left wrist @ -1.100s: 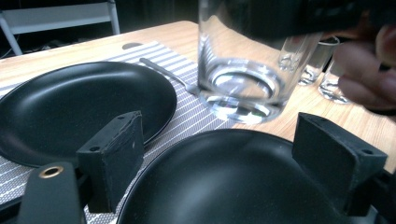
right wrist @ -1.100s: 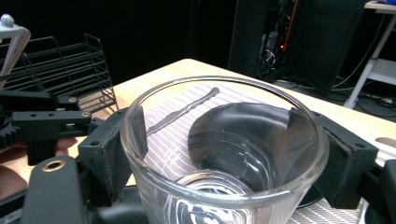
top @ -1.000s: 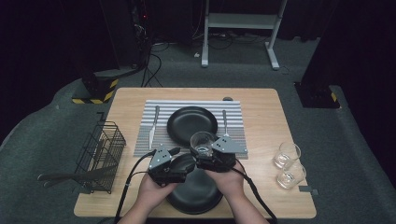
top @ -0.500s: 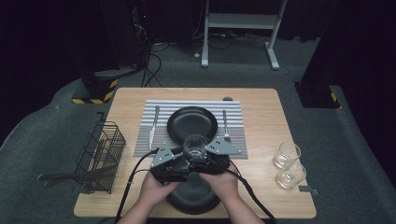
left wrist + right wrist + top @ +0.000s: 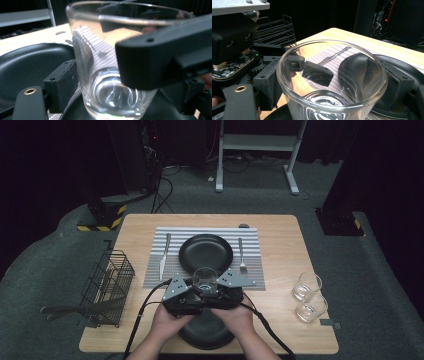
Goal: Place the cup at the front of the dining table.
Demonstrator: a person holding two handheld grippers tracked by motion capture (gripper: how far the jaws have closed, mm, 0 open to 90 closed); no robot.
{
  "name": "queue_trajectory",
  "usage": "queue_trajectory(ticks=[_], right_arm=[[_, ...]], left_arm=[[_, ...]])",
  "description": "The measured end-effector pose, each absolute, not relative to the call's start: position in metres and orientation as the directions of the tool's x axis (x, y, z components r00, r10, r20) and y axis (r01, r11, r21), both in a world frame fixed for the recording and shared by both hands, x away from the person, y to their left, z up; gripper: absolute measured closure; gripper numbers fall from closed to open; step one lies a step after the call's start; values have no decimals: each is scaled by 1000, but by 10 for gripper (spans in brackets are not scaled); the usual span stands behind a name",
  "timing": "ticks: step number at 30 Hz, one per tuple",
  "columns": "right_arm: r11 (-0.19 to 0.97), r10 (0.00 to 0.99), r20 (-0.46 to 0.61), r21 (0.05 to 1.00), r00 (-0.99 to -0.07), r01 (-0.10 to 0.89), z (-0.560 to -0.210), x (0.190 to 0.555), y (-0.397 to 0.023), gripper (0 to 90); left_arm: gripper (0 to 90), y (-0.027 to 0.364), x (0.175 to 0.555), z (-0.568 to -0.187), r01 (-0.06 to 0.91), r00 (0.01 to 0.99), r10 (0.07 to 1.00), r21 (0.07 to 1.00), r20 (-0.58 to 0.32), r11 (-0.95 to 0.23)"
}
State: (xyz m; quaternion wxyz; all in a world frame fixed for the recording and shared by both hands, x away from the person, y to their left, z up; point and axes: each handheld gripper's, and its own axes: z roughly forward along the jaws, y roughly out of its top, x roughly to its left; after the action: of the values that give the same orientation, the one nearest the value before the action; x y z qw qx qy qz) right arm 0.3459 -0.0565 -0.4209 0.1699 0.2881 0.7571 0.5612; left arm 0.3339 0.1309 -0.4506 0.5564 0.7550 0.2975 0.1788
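Observation:
A clear drinking glass (image 5: 205,276) is held upright above the front edge of the striped placemat (image 5: 155,275), with both grippers pressed together around it. My right gripper (image 5: 216,285) is shut on the glass (image 5: 332,82), one jaw on each side of its wall. My left gripper (image 5: 196,287) has the glass (image 5: 110,75) between its jaws. Its left pad (image 5: 62,82) sits right at the glass wall, while the right gripper's jaw crosses in front and hides the other side. The left gripper's body (image 5: 232,37) is close at the upper left of the right gripper view.
A black plate (image 5: 206,251) lies on the placemat between a knife (image 5: 164,256) and a fork (image 5: 241,255). Another black plate (image 5: 205,335) sits under the hands at the front edge. A wire basket (image 5: 107,285) stands left; two glasses (image 5: 306,286) (image 5: 311,308) stand right.
The right gripper has carried the glass a little left and nearer, and the two grippers have closed up against each other around it.

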Motion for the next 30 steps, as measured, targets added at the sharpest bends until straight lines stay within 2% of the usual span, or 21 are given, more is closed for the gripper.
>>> queue_trajectory(ticks=[30], right_arm=[[200,603,85,946,-793,254,-420,342,-51,186]], left_arm=[[218,132,332,-455,191,767,642,960,-15,-206]])
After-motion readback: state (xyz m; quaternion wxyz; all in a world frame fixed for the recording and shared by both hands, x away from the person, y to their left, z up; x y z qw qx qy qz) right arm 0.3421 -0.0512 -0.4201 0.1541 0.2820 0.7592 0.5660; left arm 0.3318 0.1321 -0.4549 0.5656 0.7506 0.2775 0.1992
